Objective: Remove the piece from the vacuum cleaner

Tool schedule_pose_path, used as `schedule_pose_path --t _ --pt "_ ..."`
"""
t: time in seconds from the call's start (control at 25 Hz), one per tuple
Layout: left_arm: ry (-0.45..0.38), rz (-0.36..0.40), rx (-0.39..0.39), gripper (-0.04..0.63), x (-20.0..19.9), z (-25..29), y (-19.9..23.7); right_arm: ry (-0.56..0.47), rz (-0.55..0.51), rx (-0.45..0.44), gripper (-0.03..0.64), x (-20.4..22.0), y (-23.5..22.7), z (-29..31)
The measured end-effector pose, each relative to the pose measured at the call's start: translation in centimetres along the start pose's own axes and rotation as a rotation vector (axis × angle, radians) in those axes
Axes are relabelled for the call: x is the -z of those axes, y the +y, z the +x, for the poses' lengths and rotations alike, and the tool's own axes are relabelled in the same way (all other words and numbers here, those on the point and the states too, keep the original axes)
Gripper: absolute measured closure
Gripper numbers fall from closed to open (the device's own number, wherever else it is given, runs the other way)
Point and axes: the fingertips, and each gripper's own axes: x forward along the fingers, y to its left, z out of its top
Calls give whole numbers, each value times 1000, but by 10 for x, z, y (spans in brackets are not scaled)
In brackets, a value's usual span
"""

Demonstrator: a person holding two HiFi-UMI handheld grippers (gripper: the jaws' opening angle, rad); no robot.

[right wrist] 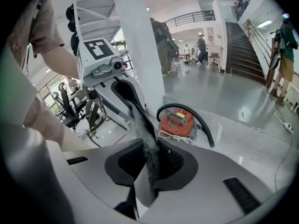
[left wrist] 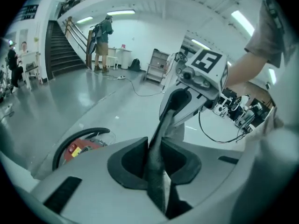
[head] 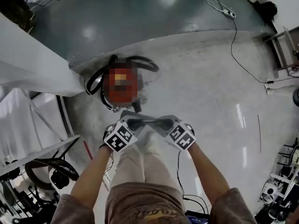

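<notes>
Head view: the left tool (head: 136, 123) and the right tool (head: 162, 124) meet nose to nose, each clenched on one end of a thin dark piece (head: 149, 122) stretched between them. At twelve o'clock from them, the red vacuum cleaner (head: 122, 85) with its black hose (head: 140, 62) sits on the grey floor (head: 210, 92), apart from the piece.

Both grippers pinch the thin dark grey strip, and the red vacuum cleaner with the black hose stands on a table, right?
No: the red vacuum cleaner with the black hose stands on the glossy grey floor, not a table, as the right gripper view shows. The left gripper and right gripper do both pinch the thin dark grey strip.
</notes>
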Motion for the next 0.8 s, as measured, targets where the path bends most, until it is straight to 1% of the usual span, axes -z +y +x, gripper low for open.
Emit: schedule_pose_path --t 0.08,0.2,0.36,0.48,0.6,0.72,0.8 --pt "-22 32 -6 536 -28 -26 -1 -53 11 16 565 -28 1 -26" --pt "-80 65 -32 534 -69 -65 -3 -133 20 38 561 -70 3 -66" --pt "-201 60 -61 526 -113 -118 -14 -263 48 67 551 -121 7 -118" --pt "-274 89 -84 526 -141 -148 -18 -352 19 73 551 -157 12 -151" --pt "-326 89 -80 526 -159 -170 -23 -419 12 78 552 -176 18 -175" --pt "-358 96 -73 526 -173 -183 -26 -456 9 97 554 -186 22 -190" --pt "-386 92 -81 524 -182 -191 -23 -487 17 109 555 -195 22 -196"
